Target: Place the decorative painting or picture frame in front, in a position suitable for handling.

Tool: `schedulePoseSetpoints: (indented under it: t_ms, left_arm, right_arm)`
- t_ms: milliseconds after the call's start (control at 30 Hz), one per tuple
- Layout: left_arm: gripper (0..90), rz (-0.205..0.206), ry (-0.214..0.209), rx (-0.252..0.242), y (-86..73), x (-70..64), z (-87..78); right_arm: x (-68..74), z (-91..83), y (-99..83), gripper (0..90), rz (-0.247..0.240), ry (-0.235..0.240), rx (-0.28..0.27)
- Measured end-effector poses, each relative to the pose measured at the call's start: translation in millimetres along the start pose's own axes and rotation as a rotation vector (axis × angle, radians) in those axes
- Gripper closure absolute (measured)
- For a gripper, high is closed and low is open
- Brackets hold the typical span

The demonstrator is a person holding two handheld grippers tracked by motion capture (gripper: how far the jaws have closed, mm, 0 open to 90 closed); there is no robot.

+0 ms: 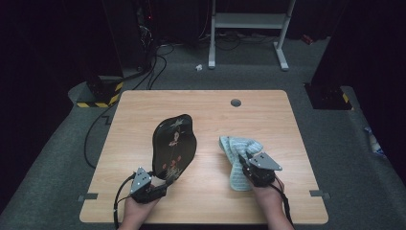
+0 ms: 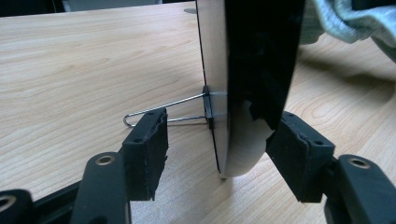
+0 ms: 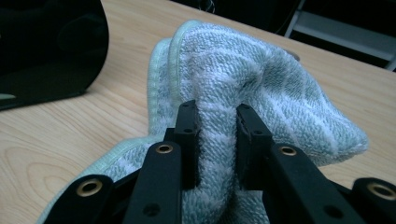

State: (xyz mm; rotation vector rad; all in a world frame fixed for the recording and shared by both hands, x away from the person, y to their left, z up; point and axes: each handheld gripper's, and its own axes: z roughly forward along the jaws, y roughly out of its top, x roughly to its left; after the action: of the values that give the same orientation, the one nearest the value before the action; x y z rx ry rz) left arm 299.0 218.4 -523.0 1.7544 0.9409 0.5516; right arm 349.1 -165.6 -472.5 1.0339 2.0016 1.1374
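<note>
Right gripper (image 3: 215,140) jaws clamped on towel (image 3: 261,79); left gripper (image 2: 217,149) jaws open astride upright tray (image 2: 261,60) edge (bare table (image 1: 143,103) beyond).

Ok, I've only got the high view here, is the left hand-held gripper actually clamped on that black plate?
Observer: No. The left gripper view shows the left hand-held gripper open, one jaw on each side of the black plate's lower edge, with a clear gap at the left pad.
Operator: So what's propping the plate up?
Observer: Probably a binder clip. It is clamped on the plate's rim, and its wire handles stick out low over the table.
Operator: And the right one, does it have the towel?
Observer: Yes. The right hand-held gripper is shut on a raised fold of the towel.
</note>
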Motion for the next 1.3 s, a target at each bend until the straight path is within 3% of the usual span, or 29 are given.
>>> schedulePoseSetpoints:
  t_ms: [533,800,967,1067,1300]
  left_arm:
    - [43.2,-0.013,0.011,-0.005,1.4,2.5,-3.9]
    - [43.2,-0.013,0.011,-0.021,4.8,1.0,-7.8]
    - [42.8,-0.042,0.029,-0.033,12.4,0.2,-12.9]
    - [43.6,-0.027,0.061,-0.039,17.6,-0.4,-16.3]
    - [41.8,-0.012,0.044,-0.071,24.9,-2.8,-18.6]
  right_arm:
    - [11.2,-30.4,23.8,72.5,-0.019,0.040,-0.155]
    - [16.6,-37.0,29.9,72.5,-0.031,0.055,-0.183]
    - [19.8,-37.5,31.7,72.5,-0.035,0.071,-0.189]
    - [23.4,-38.8,34.5,72.5,-0.032,0.089,-0.196]
    - [35.5,-49.8,51.5,72.5,-0.047,0.139,-0.246]
